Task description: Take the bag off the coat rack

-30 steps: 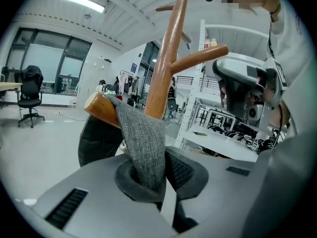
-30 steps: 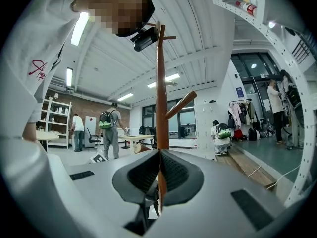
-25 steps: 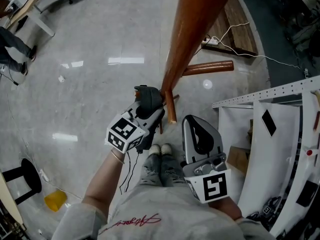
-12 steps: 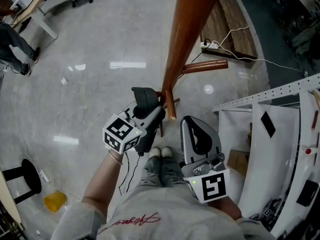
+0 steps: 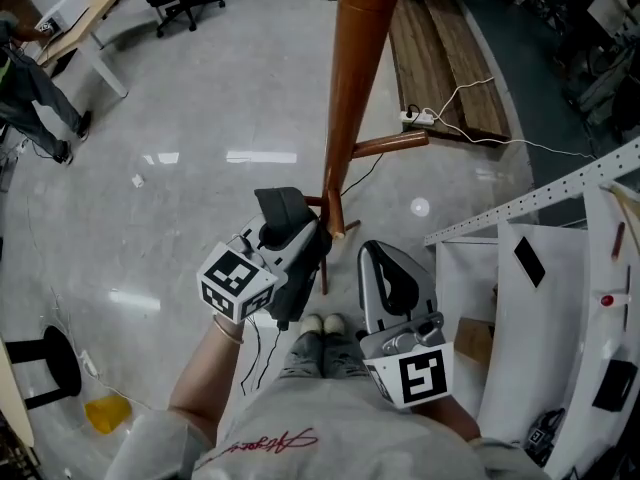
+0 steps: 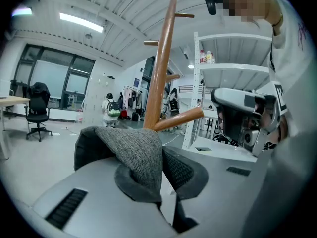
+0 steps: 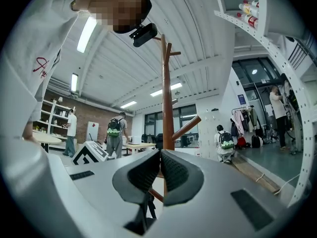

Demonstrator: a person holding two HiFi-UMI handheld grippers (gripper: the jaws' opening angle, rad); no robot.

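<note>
**Left gripper [image 6: 162,168] holds the grey woven fabric bag [image 6: 141,150] beside the tall reddish-brown wooden coat rack [image 5: 350,98]**

At the far left of the head view, a small yellow object [image 5: 105,411] lies on the glossy pale grey floor [image 5: 200,88]. Next comes the left gripper, its fingers clamped tight on a fold of the bag. The cloth drapes over the left pad and rises above both jaws. How much of the bag hangs below the grip cannot be made out. Seen from the head view, that fold sits just left of the coat rack's pole. A slanted wooden peg [image 5: 392,145] juts out to the right of the pole, apart from the fabric. In the left gripper view the same peg shows behind the cloth. Further right, the right gripper [image 7: 159,168] is held just beside the left one, its ribbed black pads pressed together against each other. At the right edge stands a white metal shelving unit [image 5: 530,203].
</note>
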